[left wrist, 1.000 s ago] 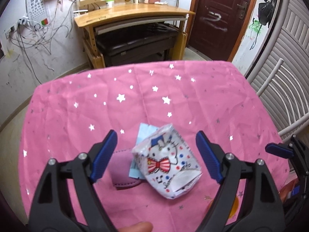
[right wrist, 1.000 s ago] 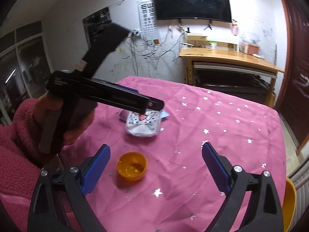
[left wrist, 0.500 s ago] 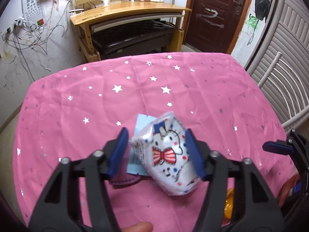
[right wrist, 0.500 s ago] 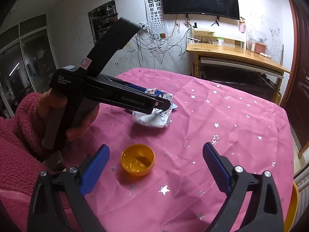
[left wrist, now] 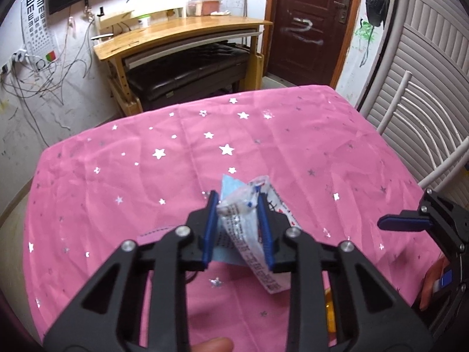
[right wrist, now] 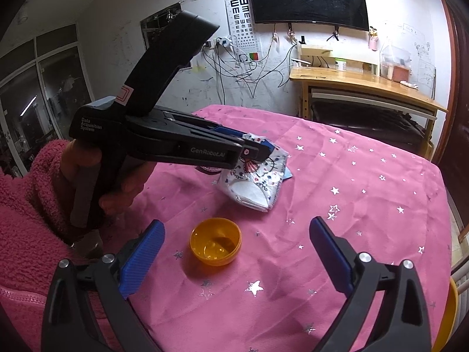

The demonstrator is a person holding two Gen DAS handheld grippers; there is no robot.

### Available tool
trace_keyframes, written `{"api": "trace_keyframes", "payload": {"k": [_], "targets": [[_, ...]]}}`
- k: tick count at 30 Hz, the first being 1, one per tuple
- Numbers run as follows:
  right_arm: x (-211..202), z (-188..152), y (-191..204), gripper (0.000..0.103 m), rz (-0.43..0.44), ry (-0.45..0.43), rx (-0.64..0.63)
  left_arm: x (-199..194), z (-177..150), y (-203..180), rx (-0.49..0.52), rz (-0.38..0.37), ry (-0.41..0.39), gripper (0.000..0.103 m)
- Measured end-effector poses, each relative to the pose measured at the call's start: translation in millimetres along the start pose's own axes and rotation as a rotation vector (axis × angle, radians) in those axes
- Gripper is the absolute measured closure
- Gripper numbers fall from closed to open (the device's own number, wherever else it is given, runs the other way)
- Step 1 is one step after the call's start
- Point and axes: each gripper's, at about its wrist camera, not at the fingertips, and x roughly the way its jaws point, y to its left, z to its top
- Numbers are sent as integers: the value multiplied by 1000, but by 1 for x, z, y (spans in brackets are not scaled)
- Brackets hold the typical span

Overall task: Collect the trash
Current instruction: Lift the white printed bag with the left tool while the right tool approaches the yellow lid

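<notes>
The printed wrapper, white with cartoon figures and dots, sits near the middle of the pink starred tablecloth, squeezed between the blue pads of the left gripper, whose tongs are clamped on it; its lower end hangs toward the cloth, and whether it touches cannot be told. A pale blue slip lies just behind it. From the right wrist view, an orange cup stands open on the cloth, nearer than the wrapper and apart from it. The right gripper hovers above with tongs spread wide, the cup between them. Cloth stretches bare toward the far edge by the wooden desk and the side edge by the white chair.
</notes>
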Motion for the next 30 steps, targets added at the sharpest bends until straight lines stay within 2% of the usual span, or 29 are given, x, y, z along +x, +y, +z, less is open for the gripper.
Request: {"api": "trace_keyframes", "payload": {"k": [4, 8, 13, 22, 24, 26, 28, 30], "targets": [[-2, -1, 0, 10, 9, -3, 0, -4, -1, -6, 22, 1, -14, 78], [-2, 0, 0, 10, 15, -2, 0, -9, -2, -14, 57, 3, -28, 86], [2, 1, -2, 10, 24, 12, 7, -20, -2, -21, 87, -8, -67, 88], [13, 4, -1, 10, 32, 66, 22, -35, 2, -5, 18, 6, -100, 89], [16, 4, 2, 19, 27, 82, 11, -35, 2, -1, 5, 8, -99, 89], [22, 4, 4, 43, 20, 106, 7, -36, 0, 4, -9, 9, -97, 89], [27, 2, 8, 52, 6, 132, -8, -37, -1, 7, -18, 9, -94, 88], [31, 2, 10, 55, 2, 151, -13, -38, -3, 10, -25, 10, -98, 88]]}}
